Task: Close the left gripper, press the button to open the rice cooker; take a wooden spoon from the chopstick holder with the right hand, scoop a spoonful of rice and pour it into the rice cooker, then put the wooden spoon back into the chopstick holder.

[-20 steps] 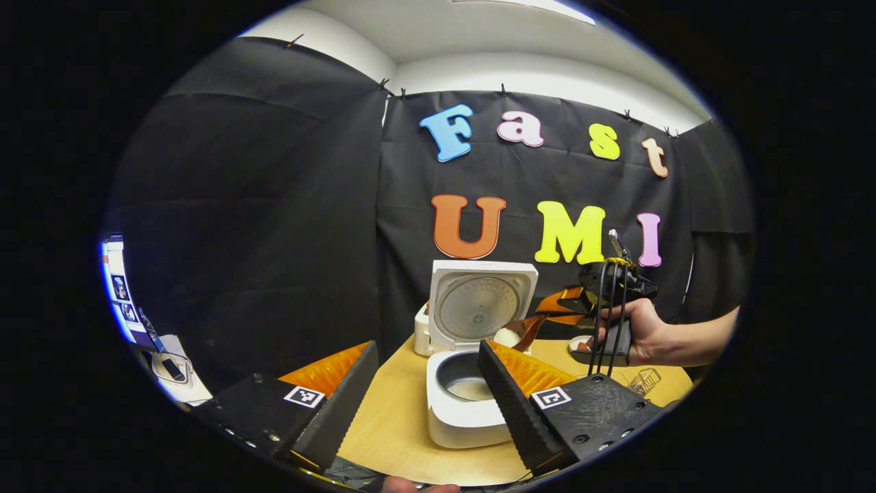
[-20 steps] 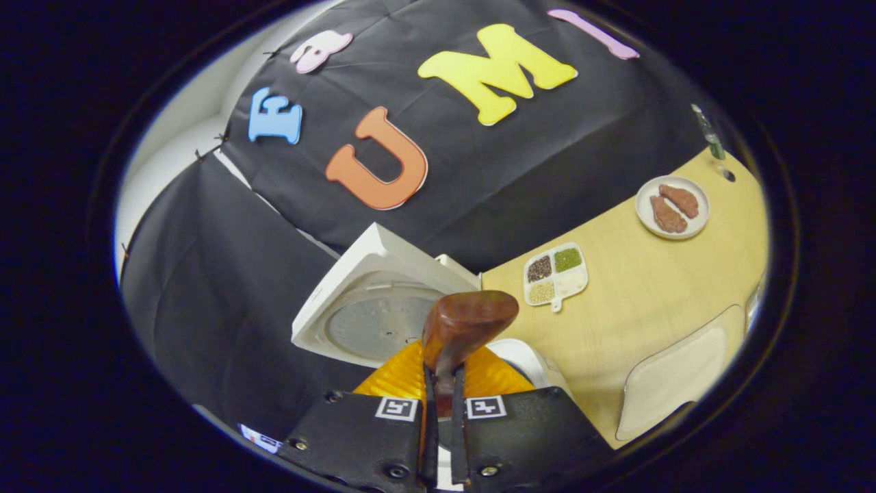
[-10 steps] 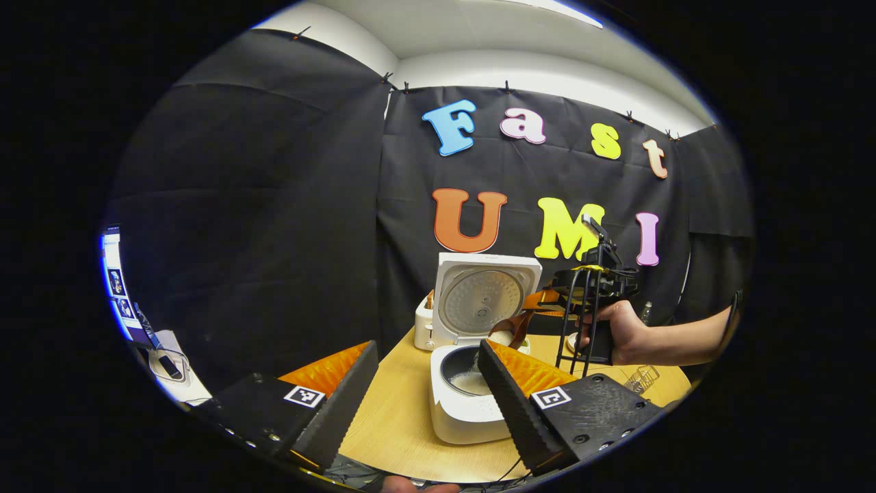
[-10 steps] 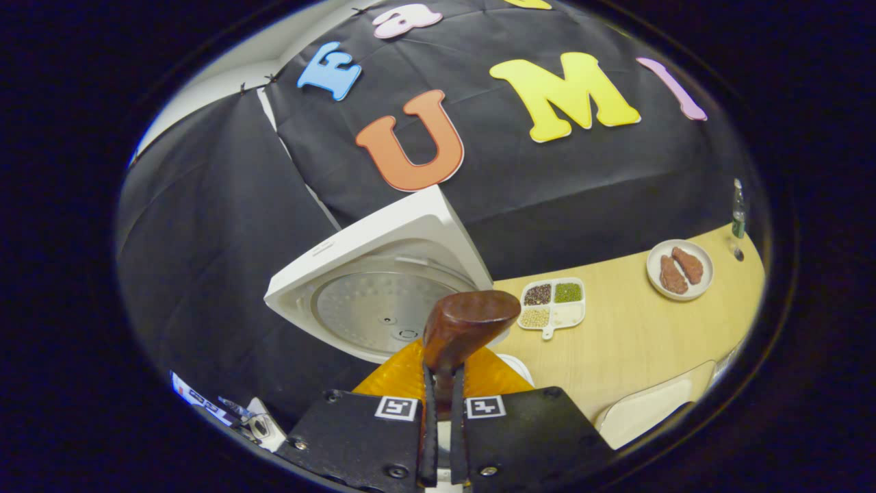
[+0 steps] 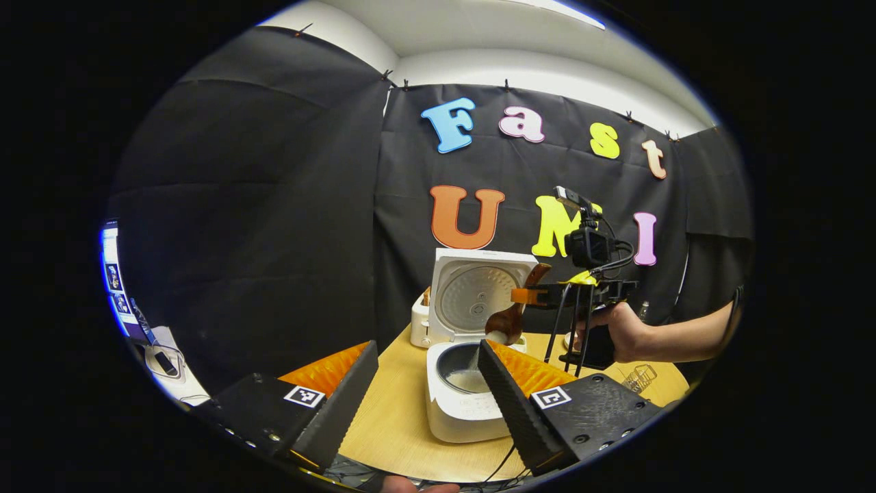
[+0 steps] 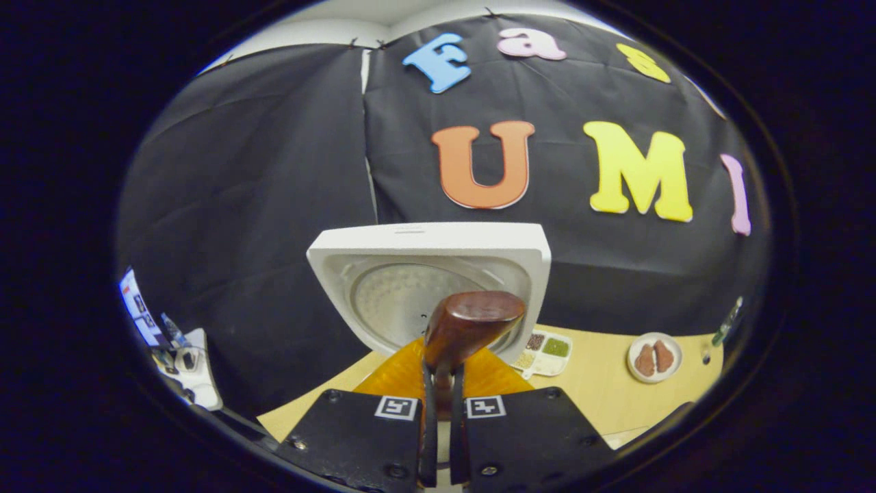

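In the right gripper view, the right gripper (image 6: 438, 418) is clamped on the wooden spoon (image 6: 469, 325), whose bowl rises at lower centre before the rice cooker's raised lid (image 6: 428, 263). In the left gripper view, the left gripper (image 5: 428, 390) stands wide apart and empty at the bottom; the spoon (image 5: 510, 318) tilts over the open rice cooker (image 5: 458, 404) on the tabletop (image 5: 390, 424).

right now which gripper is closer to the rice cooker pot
Right. The right gripper holds the wooden spoon tipped just above the rice cooker pot; the left gripper hangs back on its near side, open.
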{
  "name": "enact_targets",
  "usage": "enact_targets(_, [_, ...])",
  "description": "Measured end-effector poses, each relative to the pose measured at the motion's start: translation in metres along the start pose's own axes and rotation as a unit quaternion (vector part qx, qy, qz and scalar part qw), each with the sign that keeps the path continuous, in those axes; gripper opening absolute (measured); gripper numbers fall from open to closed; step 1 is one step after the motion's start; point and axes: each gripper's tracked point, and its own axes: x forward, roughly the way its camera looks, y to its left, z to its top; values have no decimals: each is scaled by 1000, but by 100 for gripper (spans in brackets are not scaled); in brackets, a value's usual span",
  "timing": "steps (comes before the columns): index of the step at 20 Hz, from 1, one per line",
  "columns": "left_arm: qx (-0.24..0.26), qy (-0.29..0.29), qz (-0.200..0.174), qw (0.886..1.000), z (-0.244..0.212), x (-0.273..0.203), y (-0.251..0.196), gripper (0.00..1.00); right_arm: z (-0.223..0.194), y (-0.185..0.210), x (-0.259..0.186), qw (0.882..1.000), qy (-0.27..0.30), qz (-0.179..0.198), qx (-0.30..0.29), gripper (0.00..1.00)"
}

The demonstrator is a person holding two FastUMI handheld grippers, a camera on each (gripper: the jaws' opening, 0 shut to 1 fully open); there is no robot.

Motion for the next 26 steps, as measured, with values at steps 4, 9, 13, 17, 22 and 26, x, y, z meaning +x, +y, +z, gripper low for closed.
enact_targets(4, [-11, 0, -3, 1000, 3, -3, -1, 94, 4, 23, -14, 995, -29, 4, -92, 13])
enact_targets(9, [-4, -1, -5, 1000, 3, -7, -3, 94, 8, 32, -18, 989, -45, 13, -137, 12])
enact_targets(13, [-2, -2, -5, 1000, 7, -11, -4, 94, 12, 30, -24, 991, -52, 10, -120, 12])
enact_targets(17, [2, -1, -9, 1000, 9, -11, -11, 94, 16, 22, -32, 995, -56, 9, -88, 12])
enact_targets(22, [1, -3, -18, 1000, 14, -10, -30, 94, 30, 2, -57, 998, -63, 13, -24, 12])
enact_targets(26, [10, -6, -24, 1000, 17, -8, -47, 94, 49, -26, -90, 995, -76, 27, 60, 12])
